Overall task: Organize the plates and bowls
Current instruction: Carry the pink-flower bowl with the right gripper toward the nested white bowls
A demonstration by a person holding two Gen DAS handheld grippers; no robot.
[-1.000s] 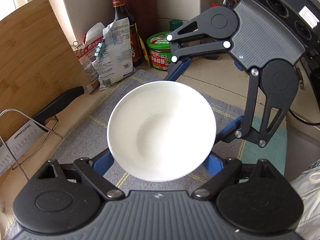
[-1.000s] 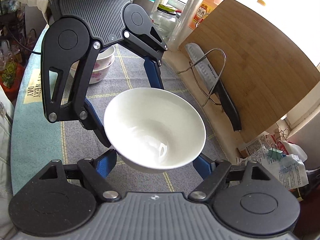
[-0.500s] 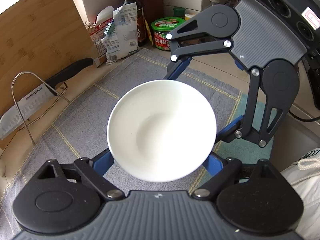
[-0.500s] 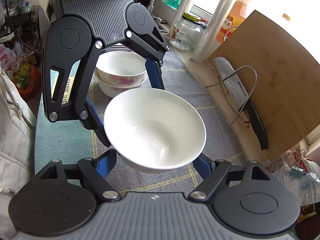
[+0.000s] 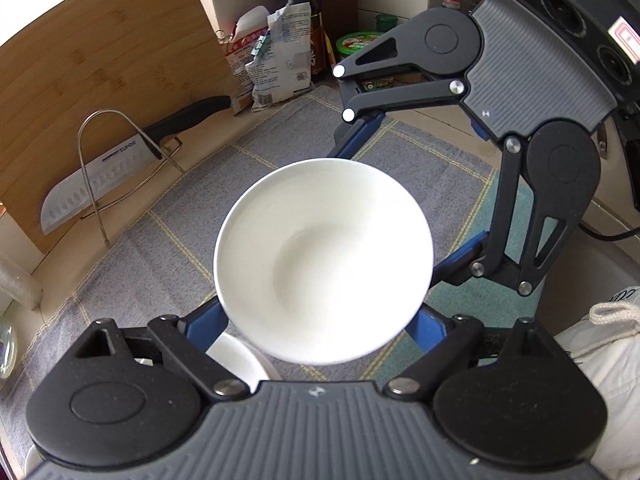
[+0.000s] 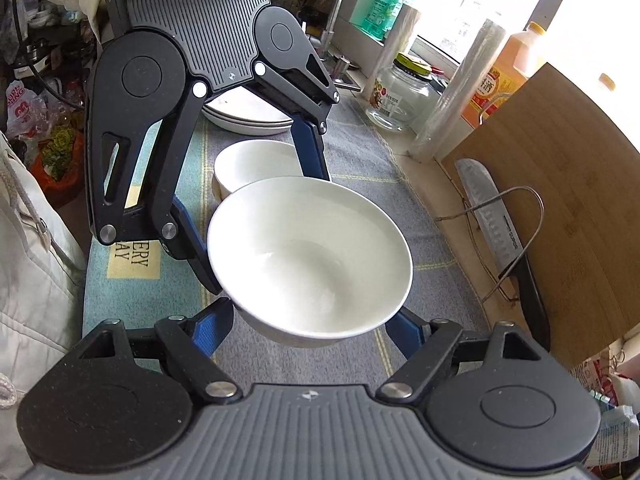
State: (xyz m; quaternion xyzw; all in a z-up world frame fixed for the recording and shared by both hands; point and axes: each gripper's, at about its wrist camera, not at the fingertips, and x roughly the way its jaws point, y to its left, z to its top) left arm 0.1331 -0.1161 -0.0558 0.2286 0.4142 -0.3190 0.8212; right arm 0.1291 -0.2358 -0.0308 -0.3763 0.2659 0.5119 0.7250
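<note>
A plain white bowl (image 5: 324, 260) (image 6: 310, 256) hangs in the air above the grey mat, held from opposite sides by both grippers. My left gripper (image 5: 320, 320) (image 6: 256, 212) has its blue fingers (image 5: 208, 320) against the bowl's outside. My right gripper (image 6: 308, 326) (image 5: 408, 184) clasps it the same way from the other side. Beyond the held bowl, stacked white bowls (image 6: 256, 162) sit on the mat; their rim shows below the held bowl in the left wrist view (image 5: 236, 360). Stacked white plates (image 6: 248, 118) lie further back.
A grey checked mat (image 5: 168, 216) covers the counter. A wooden cutting board (image 5: 100, 80) leans at the wall with a knife (image 5: 120, 164) in a wire rack. Bags, a sauce bottle (image 5: 300, 20), a glass jar (image 6: 400, 96) and an orange bottle (image 6: 504, 76) line the back.
Both grippers have carried the white bowl along the mat toward the stacked bowls and plates, which now appear close behind it. The grip on the bowl is unchanged.
</note>
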